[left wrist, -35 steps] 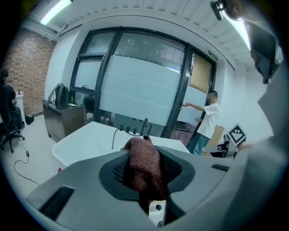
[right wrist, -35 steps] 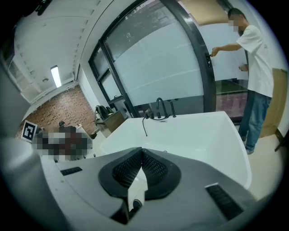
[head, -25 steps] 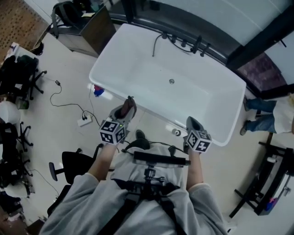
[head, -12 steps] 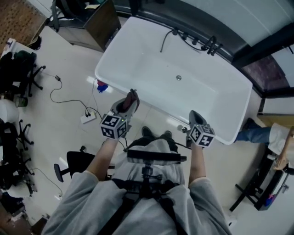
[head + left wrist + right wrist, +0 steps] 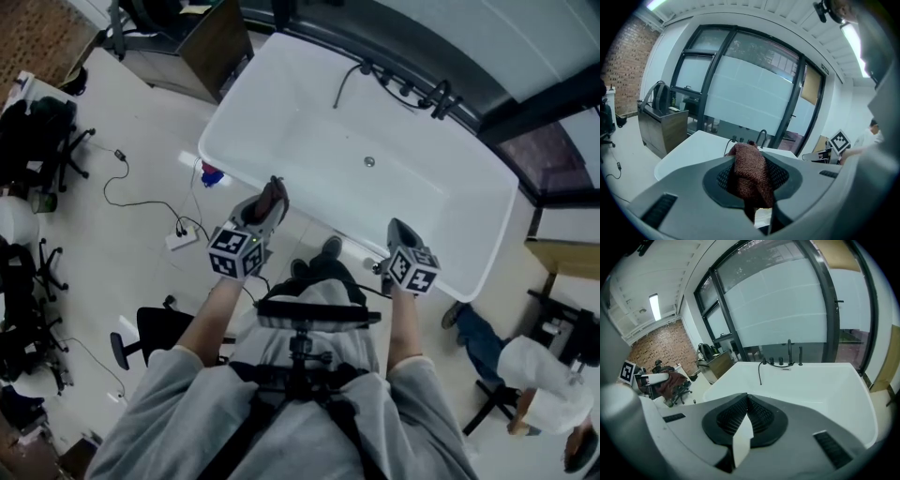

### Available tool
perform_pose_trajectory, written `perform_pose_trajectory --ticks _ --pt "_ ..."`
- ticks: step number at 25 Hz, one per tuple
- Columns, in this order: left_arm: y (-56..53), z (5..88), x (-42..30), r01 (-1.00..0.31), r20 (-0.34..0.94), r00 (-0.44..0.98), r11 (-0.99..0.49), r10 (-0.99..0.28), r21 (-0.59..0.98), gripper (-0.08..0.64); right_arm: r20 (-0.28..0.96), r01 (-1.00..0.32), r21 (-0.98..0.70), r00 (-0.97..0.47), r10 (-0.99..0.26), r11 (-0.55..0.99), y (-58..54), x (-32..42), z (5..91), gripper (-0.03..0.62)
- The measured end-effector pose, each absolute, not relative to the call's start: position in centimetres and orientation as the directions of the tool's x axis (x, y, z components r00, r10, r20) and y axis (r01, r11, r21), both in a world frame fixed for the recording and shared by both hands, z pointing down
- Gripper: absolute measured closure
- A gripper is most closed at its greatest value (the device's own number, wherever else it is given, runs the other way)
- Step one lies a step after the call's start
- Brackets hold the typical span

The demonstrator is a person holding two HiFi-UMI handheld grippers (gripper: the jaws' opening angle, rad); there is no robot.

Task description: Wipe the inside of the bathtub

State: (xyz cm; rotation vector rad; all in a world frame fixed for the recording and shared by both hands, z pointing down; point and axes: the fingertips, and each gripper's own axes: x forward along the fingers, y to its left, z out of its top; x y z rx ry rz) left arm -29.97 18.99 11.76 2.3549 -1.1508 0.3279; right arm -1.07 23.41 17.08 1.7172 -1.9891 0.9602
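The white freestanding bathtub [image 5: 281, 103] stands in front of me, its drain [image 5: 369, 161] near the middle and black taps [image 5: 412, 92] on the far rim. My left gripper [image 5: 267, 208] is shut on a reddish-brown cloth [image 5: 751, 176], held just short of the tub's near rim. In the left gripper view the cloth bulges up between the jaws. My right gripper [image 5: 397, 231] is shut with nothing in it, hovering at the near rim further right. The right gripper view shows the tub interior [image 5: 811, 385], the left gripper and the cloth [image 5: 670, 380].
A dark cabinet [image 5: 202, 47] stands past the tub's left end. Office chairs [image 5: 37, 141], a cable and power strip [image 5: 178, 241] lie on the floor at left. A small blue-red object [image 5: 212, 175] sits by the tub. A person in white [image 5: 530, 370] bends at lower right by a black stand.
Both grippers have stayed near the tub's front rim while my view shifted slightly. The person at the right has moved from beside the tub's end down to the lower right.
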Motion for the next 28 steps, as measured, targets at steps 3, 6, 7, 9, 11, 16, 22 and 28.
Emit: perform_pose_trajectory --ticks 3,6,7,9,11,16,22,28 --pt "17.4 11.7 -29.8 -0.796 0.417 0.605 -0.515 -0.678 0.318 0.46 0.638 -0.963 -0.264 -0.212 -0.74 0.049 21.4 -0.5 16.9 0.584" --pt "16.4 11.7 -29.4 -0.8 0.426 0.6 -0.515 -0.677 0.308 0.46 0.635 -0.962 -0.269 -0.218 -0.741 0.052 20.2 0.0 17.0 0.584" --pt "16.0 11.7 -29.1 -0.8 0.428 0.599 -0.517 -0.676 0.304 0.46 0.633 -0.961 -0.272 -0.22 -0.742 0.054 19.9 0.3 17.0 0.584" --pt "15.1 11.5 -28.3 -0.8 0.427 0.6 -0.521 -0.676 0.298 0.46 0.633 -0.961 -0.272 -0.218 -0.743 0.05 19.1 1.0 16.9 0.584" --pt "14.3 11.4 -27.4 -0.799 0.429 0.601 -0.524 -0.675 0.295 0.46 0.63 -0.958 -0.282 -0.219 -0.745 0.044 18.5 1.8 17.0 0.584" --pt "12.1 11.4 -24.9 -0.804 0.448 0.592 -0.523 -0.67 0.282 0.46 0.633 -0.949 -0.313 -0.241 -0.736 0.042 16.4 3.8 17.8 0.584" --pt "8.1 11.5 -23.0 -0.816 0.452 0.576 -0.512 -0.68 0.27 0.46 0.62 -0.938 -0.338 -0.284 -0.732 0.078 12.0 4.7 18.1 0.584" --pt "4.6 11.1 -20.8 -0.818 0.452 0.573 -0.513 -0.684 0.261 0.46 0.624 -0.935 -0.337 -0.313 -0.716 0.115 8.5 5.4 18.3 0.584"
